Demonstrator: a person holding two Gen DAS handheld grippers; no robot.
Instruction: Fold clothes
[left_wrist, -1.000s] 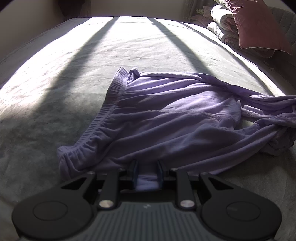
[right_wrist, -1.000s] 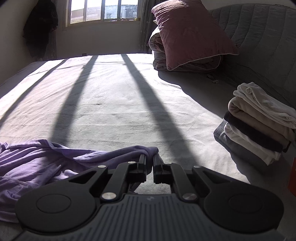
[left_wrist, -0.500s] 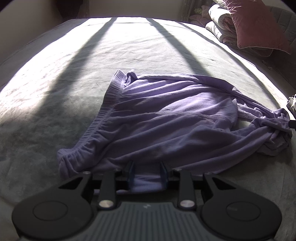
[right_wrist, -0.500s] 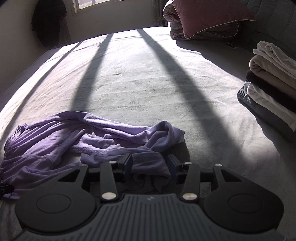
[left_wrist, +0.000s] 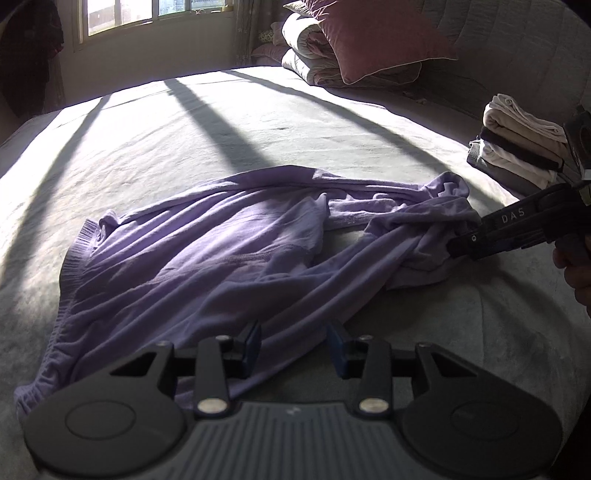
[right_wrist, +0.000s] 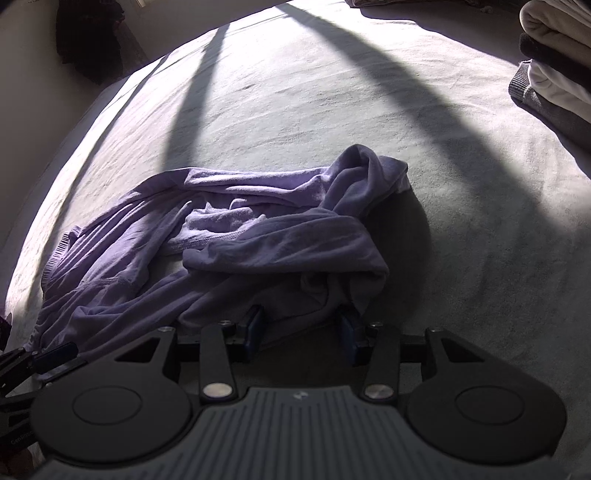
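Note:
A crumpled lilac garment (left_wrist: 221, 254) with a ribbed waistband at its left end lies on the grey bed; it also shows in the right wrist view (right_wrist: 258, 236). My left gripper (left_wrist: 293, 345) is open, its fingers either side of the garment's near edge. My right gripper (right_wrist: 301, 332) is open at the bunched right end of the garment, with cloth lying between its fingers. The right gripper also shows in the left wrist view (left_wrist: 458, 247), at the garment's right end.
A stack of folded clothes (left_wrist: 524, 155) sits at the right of the bed (left_wrist: 258, 122); it also shows in the right wrist view (right_wrist: 557, 55). A dark red pillow (left_wrist: 380, 37) on rolled bedding lies at the head. Dark clothing (right_wrist: 88, 40) hangs on the left wall.
Both grippers have opened wider and let go of the garment. The right gripper has tilted down toward the bunched end. The left view has lifted and turned right.

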